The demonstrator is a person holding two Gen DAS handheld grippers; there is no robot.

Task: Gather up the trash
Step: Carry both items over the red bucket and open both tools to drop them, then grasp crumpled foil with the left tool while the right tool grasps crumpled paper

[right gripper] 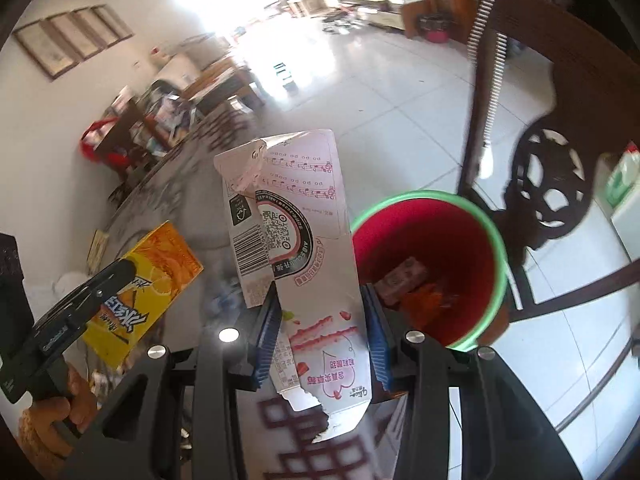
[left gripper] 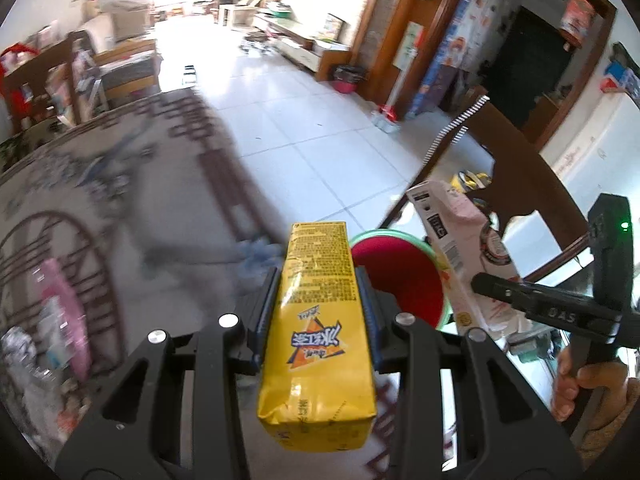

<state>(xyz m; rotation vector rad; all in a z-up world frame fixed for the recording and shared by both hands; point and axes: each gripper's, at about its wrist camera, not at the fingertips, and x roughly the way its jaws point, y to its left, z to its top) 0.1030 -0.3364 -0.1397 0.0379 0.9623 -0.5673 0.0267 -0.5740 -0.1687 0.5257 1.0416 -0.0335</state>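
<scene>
The left gripper (left gripper: 316, 300) clamps a yellow carton (left gripper: 318, 320); the right gripper (right gripper: 320, 320) clamps a torn pink carton (right gripper: 304, 264) — both just beside the red bin (right gripper: 486, 240). Only the right view shows trash inside; bare tile floor (left gripper: 312, 120) beyond.

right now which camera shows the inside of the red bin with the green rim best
The right wrist view: it looks down into the red bin with the green rim, showing trash at the bottom. The left wrist view shows only part of it, behind the yellow drink carton.
</scene>
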